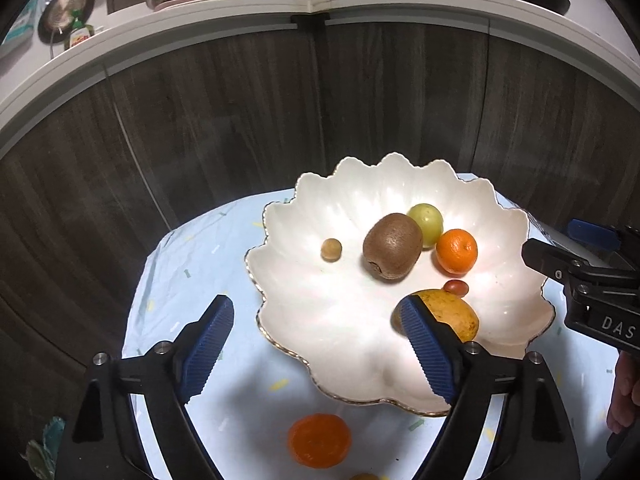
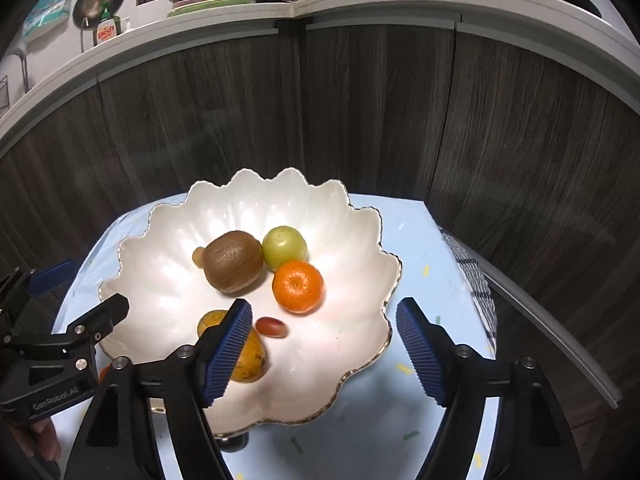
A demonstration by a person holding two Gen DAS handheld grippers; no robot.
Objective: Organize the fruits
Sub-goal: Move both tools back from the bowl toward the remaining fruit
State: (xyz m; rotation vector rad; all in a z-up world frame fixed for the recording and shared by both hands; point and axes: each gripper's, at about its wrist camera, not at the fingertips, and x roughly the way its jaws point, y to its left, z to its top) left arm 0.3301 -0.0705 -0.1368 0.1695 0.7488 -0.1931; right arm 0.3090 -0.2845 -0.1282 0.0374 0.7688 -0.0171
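A white scalloped bowl sits on a light blue cloth. In it lie a kiwi, a green fruit, a small orange, a red grape, a yellow mango and a small tan fruit. A second orange lies on the cloth in front of the bowl. My left gripper is open over the bowl's near rim. My right gripper is open above the bowl's right side.
Dark wood cabinet fronts rise behind the table, under a white counter that holds pots and dishes. A checked cloth hangs at the table's right edge. A dark small object lies under the bowl's near rim.
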